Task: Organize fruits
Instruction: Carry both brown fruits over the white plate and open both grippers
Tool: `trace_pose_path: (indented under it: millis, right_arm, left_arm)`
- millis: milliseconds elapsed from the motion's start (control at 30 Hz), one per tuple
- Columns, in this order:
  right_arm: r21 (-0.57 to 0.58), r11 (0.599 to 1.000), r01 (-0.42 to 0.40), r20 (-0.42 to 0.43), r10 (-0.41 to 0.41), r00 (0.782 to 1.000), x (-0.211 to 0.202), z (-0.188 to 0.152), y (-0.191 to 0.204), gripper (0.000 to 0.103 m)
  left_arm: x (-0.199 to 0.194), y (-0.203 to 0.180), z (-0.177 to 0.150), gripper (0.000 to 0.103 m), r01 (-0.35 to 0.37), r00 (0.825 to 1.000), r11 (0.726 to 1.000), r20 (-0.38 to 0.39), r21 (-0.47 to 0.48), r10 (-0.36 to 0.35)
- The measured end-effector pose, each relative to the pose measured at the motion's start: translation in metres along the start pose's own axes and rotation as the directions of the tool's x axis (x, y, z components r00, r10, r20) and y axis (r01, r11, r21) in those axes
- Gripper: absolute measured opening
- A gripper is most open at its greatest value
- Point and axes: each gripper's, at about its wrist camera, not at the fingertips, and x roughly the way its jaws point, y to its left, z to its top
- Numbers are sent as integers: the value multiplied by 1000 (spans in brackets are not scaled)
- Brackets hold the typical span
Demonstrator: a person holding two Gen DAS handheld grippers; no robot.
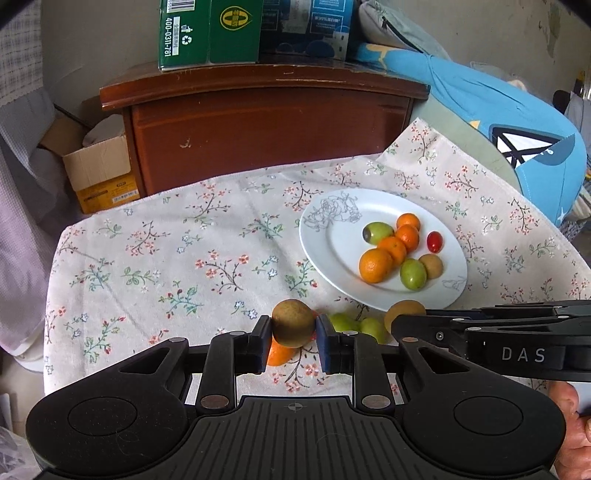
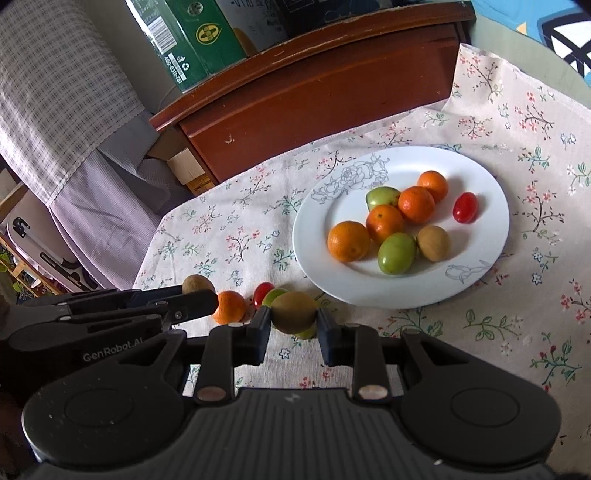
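Left wrist view. The left hand-held gripper [image 1: 293,334] pinches a brown, fuzzy, round kiwi fruit [image 1: 293,323] between its two blue-padded fingers [image 1: 264,341], holding it just above the bench [image 1: 155,258], which is covered with a pale floral cloth. Beneath the held kiwi lies a small orange mandarin [image 1: 279,354], partly hidden. To the right lie two small green oval fruits [image 1: 356,325], and the right hand-held gripper [image 1: 397,325] enters from the right edge with a second brown kiwi [image 1: 404,309] at its tip. Beyond them stands a white round plate with a grey line-drawn rose [image 1: 332,236]; it carries four orange mandarins [image 1: 375,265], two green oval fruits [image 1: 413,274], one brown kiwi [image 1: 431,266] and one red cherry tomato [image 1: 434,242]. A dark red-brown wooden cabinet [image 1: 266,125] stands behind the bench, with a green carton [image 1: 207,33] on top.

Right wrist view. The right hand-held gripper [image 2: 294,319] is closed on a greenish-brown kiwi [image 2: 294,311], which sits clamped between its fingers [image 2: 325,332] near the front rim of the white plate [image 2: 321,236]. At the left, the left hand-held gripper [image 2: 207,295] reaches in, holding its own brown kiwi [image 2: 197,283]. Between the two tools, on the cloth, lie an orange mandarin [image 2: 229,307], a red cherry tomato [image 2: 263,291] and a green fruit [image 2: 275,295], clustered close together.
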Motion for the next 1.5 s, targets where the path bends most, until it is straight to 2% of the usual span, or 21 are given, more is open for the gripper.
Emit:
trace_pose_path:
  millis: [300, 733, 1067, 1500]
  right_arm:
    - [8, 1000, -2, 78, 1, 997, -20, 21, -3, 27]
    - [66, 997, 28, 153, -38, 987, -35, 60, -32, 27]
    - [124, 991, 42, 129, -59, 990, -4, 80, -65, 27]
    - [108, 992, 69, 98, -80, 992, 33, 90, -76, 27]
  left_arm:
    - [-3, -4, 20, 23, 25, 998, 999, 58, -22, -24]
    - [10, -14, 49, 23, 75, 994, 997, 85, -18, -73]
    - [44, -21, 58, 23, 88, 995, 996, 43, -7, -88]
    - [79, -30, 65, 23, 104, 994, 994, 9, -15, -104]
